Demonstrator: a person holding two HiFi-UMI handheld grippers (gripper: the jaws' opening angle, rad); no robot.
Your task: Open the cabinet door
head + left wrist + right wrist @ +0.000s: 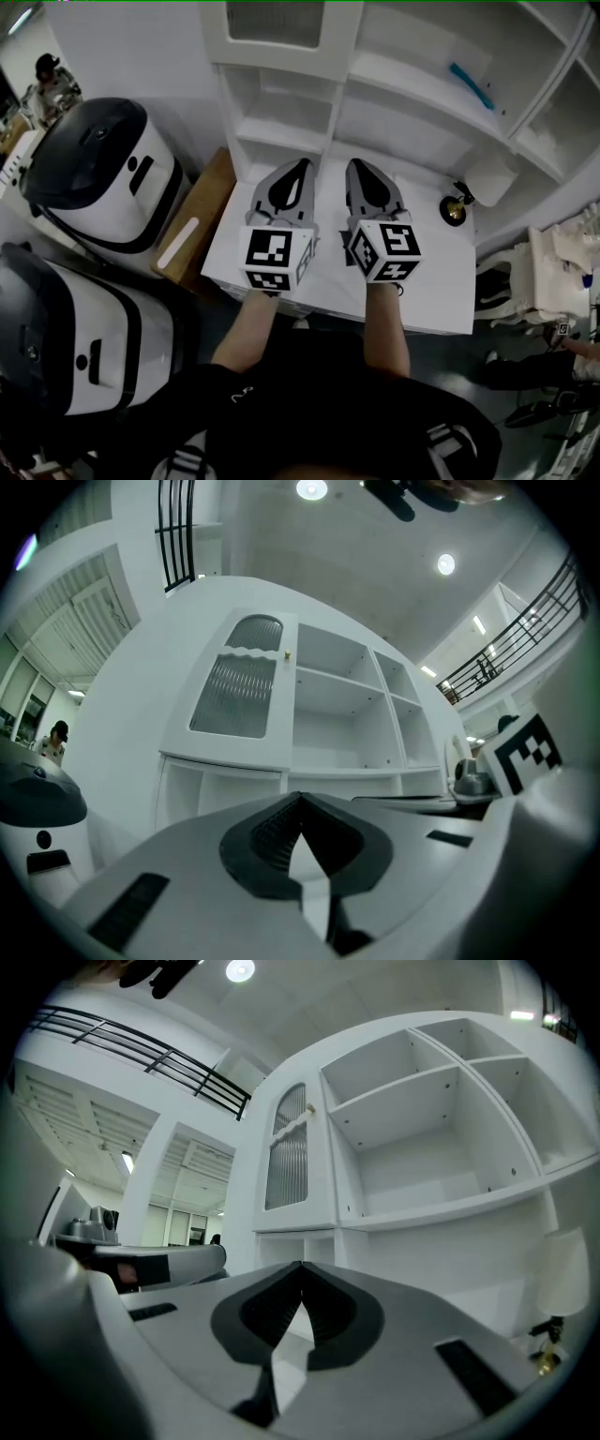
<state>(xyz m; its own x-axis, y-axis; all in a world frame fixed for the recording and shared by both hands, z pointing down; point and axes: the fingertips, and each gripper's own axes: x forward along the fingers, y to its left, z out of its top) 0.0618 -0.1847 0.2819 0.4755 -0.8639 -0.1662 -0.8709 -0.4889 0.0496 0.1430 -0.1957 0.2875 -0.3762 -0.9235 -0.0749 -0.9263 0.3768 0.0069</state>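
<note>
Ribbed-glass cabinet door (239, 691) shut, at 12 o'clock above the white desk (441, 281); small knob (287, 654) on its right edge. Left gripper (300, 167) and right gripper (358, 165) side by side, jaws together, empty. Best bet: part the left jaws, pinch the knob, pull along the hinge arc.

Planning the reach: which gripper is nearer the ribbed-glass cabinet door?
Left. The left gripper sits almost straight before the cabinet door; the right gripper faces the open shelves beside it.

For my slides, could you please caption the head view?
Grey left gripper and right gripper, both shut, facing white ribbed-glass cabinet door.
</note>
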